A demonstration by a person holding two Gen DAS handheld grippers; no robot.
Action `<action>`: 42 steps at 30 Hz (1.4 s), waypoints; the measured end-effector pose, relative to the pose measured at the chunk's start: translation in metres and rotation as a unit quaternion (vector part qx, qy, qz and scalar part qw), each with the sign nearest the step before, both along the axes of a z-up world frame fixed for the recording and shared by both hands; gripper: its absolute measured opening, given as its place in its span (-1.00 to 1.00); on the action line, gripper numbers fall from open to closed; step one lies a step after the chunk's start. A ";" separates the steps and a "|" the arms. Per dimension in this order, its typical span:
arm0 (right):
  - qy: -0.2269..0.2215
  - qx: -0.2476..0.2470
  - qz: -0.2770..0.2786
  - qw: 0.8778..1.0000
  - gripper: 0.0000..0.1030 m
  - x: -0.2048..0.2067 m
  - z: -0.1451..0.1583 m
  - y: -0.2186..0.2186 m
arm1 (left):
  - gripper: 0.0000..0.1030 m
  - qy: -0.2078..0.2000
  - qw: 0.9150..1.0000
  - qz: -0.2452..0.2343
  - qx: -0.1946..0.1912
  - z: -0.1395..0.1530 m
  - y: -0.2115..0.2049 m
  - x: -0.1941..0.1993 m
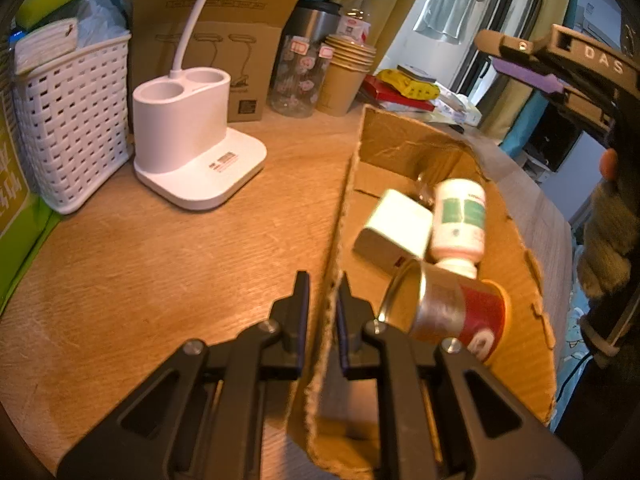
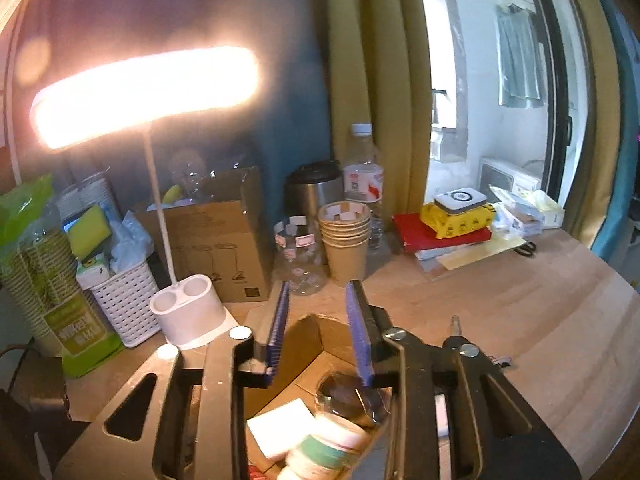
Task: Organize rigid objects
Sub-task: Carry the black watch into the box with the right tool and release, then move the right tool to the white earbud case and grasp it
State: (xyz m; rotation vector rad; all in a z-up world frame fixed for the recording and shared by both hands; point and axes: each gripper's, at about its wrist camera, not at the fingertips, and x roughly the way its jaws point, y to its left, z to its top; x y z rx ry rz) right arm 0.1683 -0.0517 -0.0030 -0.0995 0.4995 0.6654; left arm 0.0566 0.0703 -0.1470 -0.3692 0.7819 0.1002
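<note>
Your left gripper (image 1: 323, 280) is clamped on the left wall of the cardboard box (image 1: 516, 240), its jaws pinching the raw cardboard edge between them. The box sits open on the wooden worktop (image 1: 160, 272), toward its right edge. Inside it: a white bottle with a green label (image 1: 460, 216) lying on its side, a white rectangular block (image 1: 396, 220) touching the bottle's left flank, and a red-and-silver can (image 1: 452, 312) tipped over at the near end, its open mouth toward the left wall. Your right gripper (image 2: 318, 332) hangs above the box with nothing between its jaws; a gap shows between the blue pads, so I read them as narrowly apart and empty. In the left wrist view its body (image 1: 560, 68) shows at the upper right. 1 lit desk lamp (image 2: 144, 92) stands near the worktop's back left corner, its white base (image 1: 188, 148) beside a white woven basket (image 1: 72, 120). A stack of paper cups (image 2: 345, 240) stands against the back edge.
</note>
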 end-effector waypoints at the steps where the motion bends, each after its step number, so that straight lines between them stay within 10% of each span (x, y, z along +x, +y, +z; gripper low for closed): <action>1: 0.003 -0.002 0.003 1.000 -0.54 0.001 -0.003 0.003 | -0.74 0.001 1.000 0.002 0.001 0.000 0.001 0.000; 42: 0.048 -0.019 -0.117 0.992 -0.33 0.035 -0.046 -0.077 | -0.74 0.003 1.000 0.000 0.002 -0.001 -0.002 0.001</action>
